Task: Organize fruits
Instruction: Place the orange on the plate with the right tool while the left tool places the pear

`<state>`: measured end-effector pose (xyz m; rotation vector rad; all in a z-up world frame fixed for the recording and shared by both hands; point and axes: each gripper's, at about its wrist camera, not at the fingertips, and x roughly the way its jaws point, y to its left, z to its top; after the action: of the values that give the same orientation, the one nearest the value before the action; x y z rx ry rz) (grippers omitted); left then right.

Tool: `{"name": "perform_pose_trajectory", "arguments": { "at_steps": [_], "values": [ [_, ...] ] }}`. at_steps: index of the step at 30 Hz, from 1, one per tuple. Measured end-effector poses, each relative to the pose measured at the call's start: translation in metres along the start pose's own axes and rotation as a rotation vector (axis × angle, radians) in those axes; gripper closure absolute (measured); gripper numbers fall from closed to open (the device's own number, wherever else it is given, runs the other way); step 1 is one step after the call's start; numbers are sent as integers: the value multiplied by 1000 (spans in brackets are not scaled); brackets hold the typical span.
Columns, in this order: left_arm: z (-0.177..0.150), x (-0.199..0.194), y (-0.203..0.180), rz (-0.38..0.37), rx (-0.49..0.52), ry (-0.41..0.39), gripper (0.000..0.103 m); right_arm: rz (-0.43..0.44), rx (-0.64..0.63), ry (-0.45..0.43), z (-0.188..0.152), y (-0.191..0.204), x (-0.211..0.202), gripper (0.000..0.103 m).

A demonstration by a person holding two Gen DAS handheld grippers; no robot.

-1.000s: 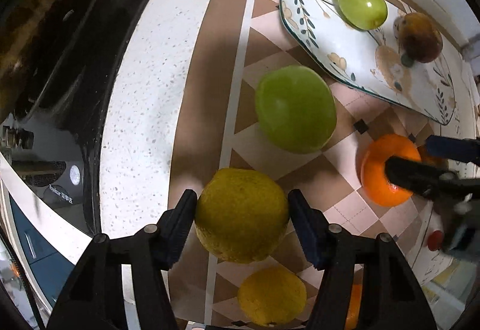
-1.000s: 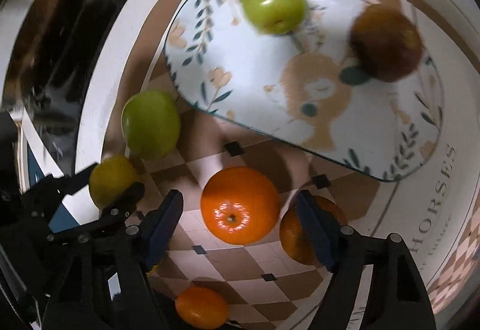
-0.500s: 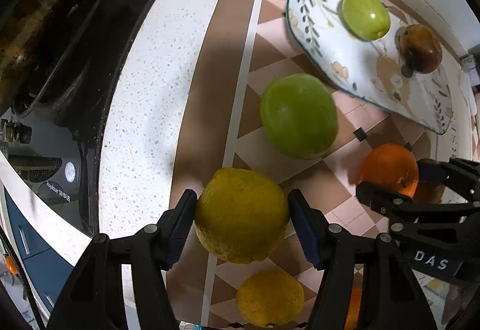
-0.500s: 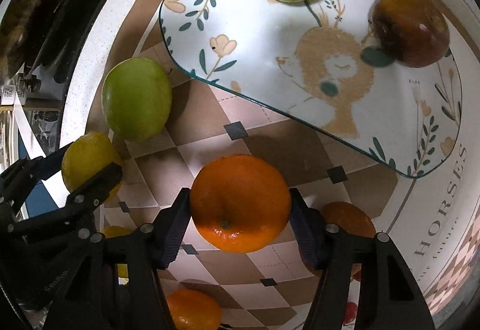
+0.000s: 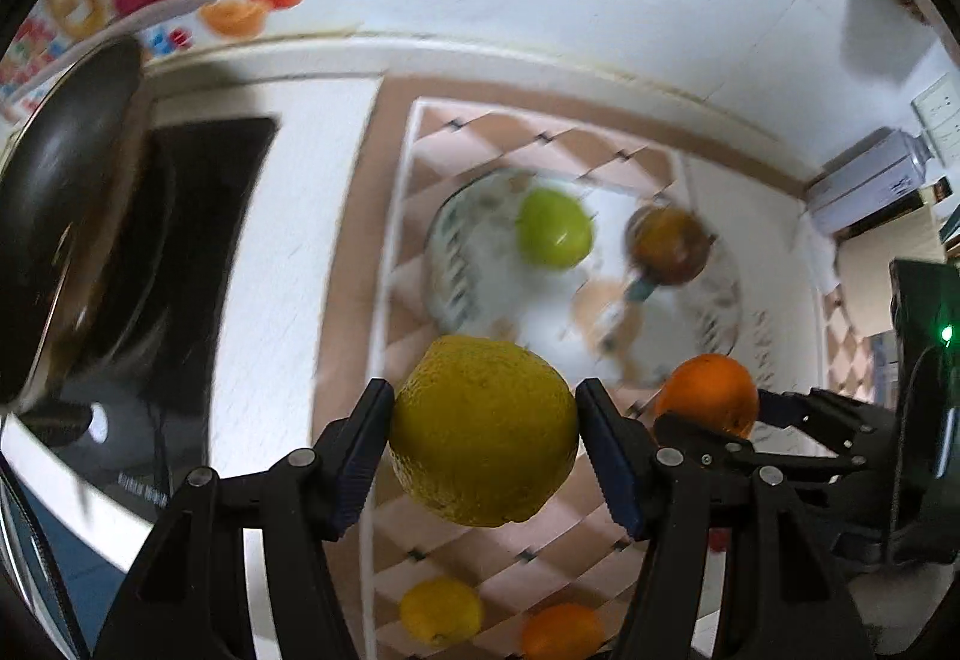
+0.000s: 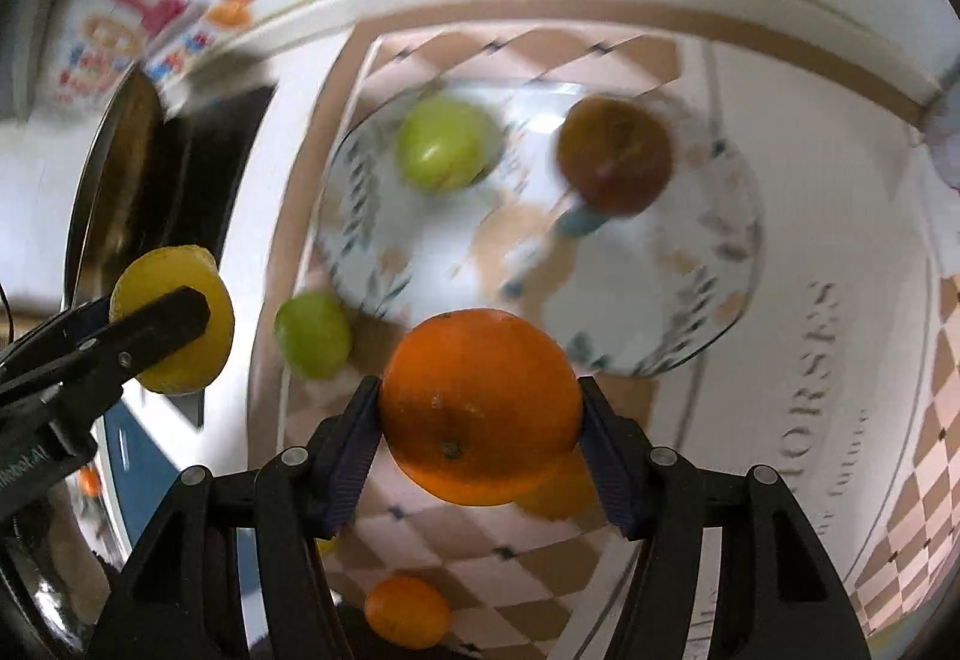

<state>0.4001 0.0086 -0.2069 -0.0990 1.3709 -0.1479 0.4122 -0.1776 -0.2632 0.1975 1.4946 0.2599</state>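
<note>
Surface: pale speckled counter (image 5: 288,252) carrying a checked mat (image 6: 606,48) of tan and pink diamonds; a white wall with bright fruit stickers (image 5: 252,0) rises behind, and a dark pan (image 5: 66,216) sits at the left edge.
Plate: oval, leaf-patterned plate (image 6: 714,300) on the mat, blurred in both views, holding a green apple (image 6: 444,144) and a brownish-red fruit (image 6: 612,153), set apart from each other.
Left gripper: left gripper (image 5: 483,432) is clamped on a large yellow citrus (image 5: 480,432) — both blue pads press its sides, and the fruit hangs clear above the mat, in front of the plate's near rim.
Right gripper: right gripper (image 6: 480,408) has its jaws just closed onto an orange (image 6: 480,408), pads touching each flank; the fruit is off the mat, stem dimple facing the camera.
Cross-view: seen from the right wrist, the yellow citrus (image 6: 174,321) and one black finger of the left gripper lie to the left; seen from the left wrist, the orange (image 5: 708,396) sits to the right.
Loose fruit: a second green apple (image 6: 312,336) rests on the mat just beside the plate's left rim; a small yellow citrus (image 5: 441,612) and a small orange fruit (image 5: 561,630) lie near each other at the mat's near end — another orange fruit (image 6: 558,492) is half hidden behind the held orange.
</note>
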Motion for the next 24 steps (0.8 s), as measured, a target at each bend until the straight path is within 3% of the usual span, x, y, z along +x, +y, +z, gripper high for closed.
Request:
{"name": "perform_pose_trajectory", "arguments": {
  "at_steps": [6, 12, 18, 24],
  "values": [
    [44, 59, -22, -9, 31, 111, 43, -37, 87, 7, 26, -35, 17, 38],
    [56, 105, -28, -26, -10, 224, 43, -59, 102, 41, 38, -45, 44, 38],
    [59, 127, -26, -61, -63, 293, 42, -55, 73, 68, 46, -36, 59, 38],
    [62, 132, -24, -104, -110, 310, 45, -24, 50, 100, 51, -28, 75, 37]
  ]
}}
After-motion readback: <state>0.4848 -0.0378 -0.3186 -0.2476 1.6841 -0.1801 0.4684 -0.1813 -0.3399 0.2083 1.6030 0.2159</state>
